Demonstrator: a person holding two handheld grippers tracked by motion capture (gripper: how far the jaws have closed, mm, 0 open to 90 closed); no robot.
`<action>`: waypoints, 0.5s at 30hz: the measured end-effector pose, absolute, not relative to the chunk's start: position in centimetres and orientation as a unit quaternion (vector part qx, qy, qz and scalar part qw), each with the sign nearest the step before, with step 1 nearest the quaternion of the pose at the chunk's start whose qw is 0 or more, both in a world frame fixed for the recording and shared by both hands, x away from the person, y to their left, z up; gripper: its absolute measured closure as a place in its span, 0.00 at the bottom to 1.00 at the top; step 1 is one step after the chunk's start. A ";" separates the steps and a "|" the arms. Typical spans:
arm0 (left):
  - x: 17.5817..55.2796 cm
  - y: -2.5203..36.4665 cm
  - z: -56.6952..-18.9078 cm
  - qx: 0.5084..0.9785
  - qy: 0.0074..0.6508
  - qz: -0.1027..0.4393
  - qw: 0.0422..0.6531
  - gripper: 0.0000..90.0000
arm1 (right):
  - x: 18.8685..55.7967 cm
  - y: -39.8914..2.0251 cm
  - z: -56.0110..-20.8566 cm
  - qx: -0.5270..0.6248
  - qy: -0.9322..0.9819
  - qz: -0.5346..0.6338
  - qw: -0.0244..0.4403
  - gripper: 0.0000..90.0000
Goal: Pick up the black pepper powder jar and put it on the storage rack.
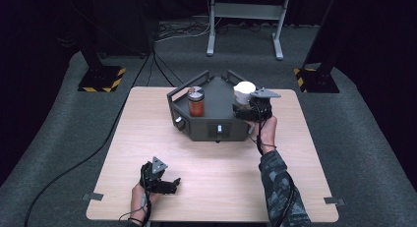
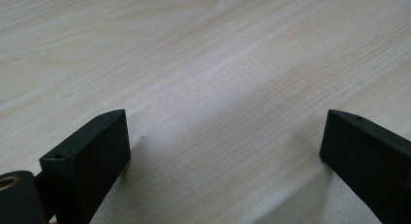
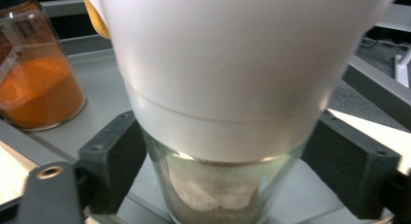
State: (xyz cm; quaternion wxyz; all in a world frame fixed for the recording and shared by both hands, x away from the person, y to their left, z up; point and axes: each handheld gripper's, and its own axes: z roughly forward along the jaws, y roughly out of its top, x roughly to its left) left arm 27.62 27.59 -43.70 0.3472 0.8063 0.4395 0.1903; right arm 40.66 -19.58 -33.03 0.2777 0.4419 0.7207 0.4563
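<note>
Right gripper point(image 1: 244, 110) clamps a white-capped glass jar point(image 3: 218, 136) on the dark tray point(image 1: 216, 131).
An orange spice jar point(image 1: 196, 101) stands nearby; left gripper point(image 1: 169, 184) rests open-jawed on the wooden table point(image 1: 221, 178).

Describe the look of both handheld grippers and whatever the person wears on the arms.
Both the left gripper and the right gripper are black with two flat, blocky jaws, a grey three-cornered plate on top and a trailing black cable. The right forearm wears a dark camouflage-patterned sleeve.

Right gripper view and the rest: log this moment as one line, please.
right tool: jaws around white-capped glass jar on grey tray, contact unclear | left tool: open above table | orange jar: upright in tray
</note>
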 end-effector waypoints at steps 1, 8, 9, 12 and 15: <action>27.6 27.6 -43.7 0.806 0.439 0.191 0.347 0.04 | 40.6 -19.6 -32.9 0.442 0.722 0.455 0.277 0.14; 27.6 27.6 -43.7 0.806 0.439 0.190 0.347 0.04 | 39.9 -19.9 -31.9 0.439 0.736 0.438 0.273 0.03; 27.6 27.6 -43.7 0.806 0.439 0.190 0.348 0.04 | 39.8 -19.9 -31.8 0.439 0.738 0.434 0.272 0.03; 27.6 27.6 -43.7 0.806 0.440 0.190 0.347 0.04 | 39.2 -20.2 -31.8 0.439 0.743 0.429 0.268 0.01; 27.6 27.6 -43.7 0.806 0.439 0.191 0.348 0.04 | 38.9 -20.6 -31.9 0.441 0.747 0.422 0.263 0.00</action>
